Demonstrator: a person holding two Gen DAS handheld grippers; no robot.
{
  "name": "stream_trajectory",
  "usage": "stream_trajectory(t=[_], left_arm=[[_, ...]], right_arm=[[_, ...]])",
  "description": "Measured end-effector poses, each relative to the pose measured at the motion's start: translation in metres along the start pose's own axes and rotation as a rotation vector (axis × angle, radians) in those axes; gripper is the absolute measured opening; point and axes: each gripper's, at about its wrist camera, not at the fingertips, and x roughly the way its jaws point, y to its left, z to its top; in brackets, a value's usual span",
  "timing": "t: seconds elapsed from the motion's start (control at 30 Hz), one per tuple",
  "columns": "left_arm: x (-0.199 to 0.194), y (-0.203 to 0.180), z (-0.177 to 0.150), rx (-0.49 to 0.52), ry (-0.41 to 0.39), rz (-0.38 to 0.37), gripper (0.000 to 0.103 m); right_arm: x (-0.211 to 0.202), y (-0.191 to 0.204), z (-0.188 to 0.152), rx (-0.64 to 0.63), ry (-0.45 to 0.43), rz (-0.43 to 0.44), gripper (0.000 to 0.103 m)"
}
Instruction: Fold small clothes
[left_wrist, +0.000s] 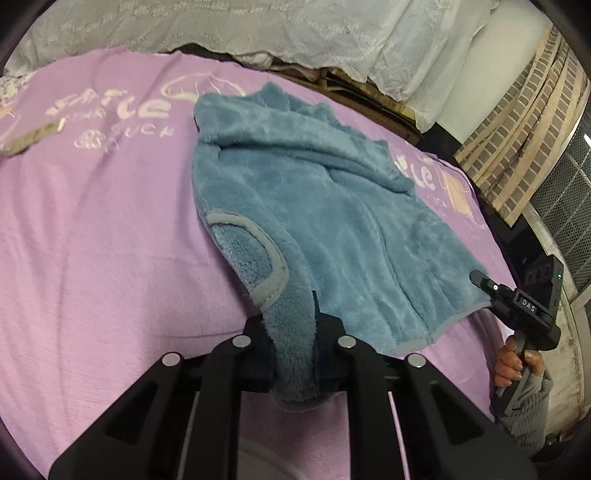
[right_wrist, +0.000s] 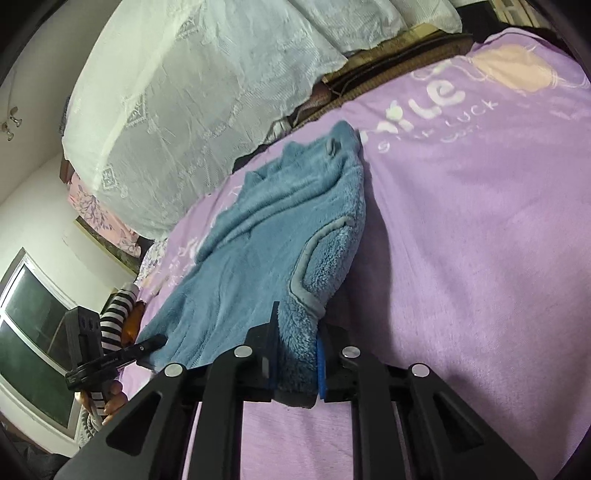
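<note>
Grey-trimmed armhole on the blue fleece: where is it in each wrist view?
Left wrist: armhole sits left of centre, just above the left gripper, which is shut on the fleece.
Right wrist: armhole sits centre, just above the right gripper.
Shared landmark: pale print on the purple sheet.

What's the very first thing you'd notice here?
A fluffy blue jacket sprawls across the purple blanket. The left gripper pinches one bottom corner and the right gripper pinches the other. White lace cloth hangs behind the bed.
</note>
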Motion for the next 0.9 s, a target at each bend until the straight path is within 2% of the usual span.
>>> stream_trajectory(t=[0.33, 0.6, 0.9], left_arm=[[-0.012, -0.002, 0.013, 0.026, -0.033, 0.016, 0.012], [-0.019, 0.0, 0.039, 0.015, -0.073, 0.022, 0.012], [-0.014, -0.001, 0.05, 0.021, -0.07, 0.05, 0.013]], right_arm=[[-0.002, 0.006, 0.014, 0.001, -0.005, 0.017, 0.015], [-0.003, 0.017, 0.034, -0.023, -0.031, 0.05, 0.015], [0.007, 0.018, 0.047, -0.011, -0.029, 0.067, 0.016]])
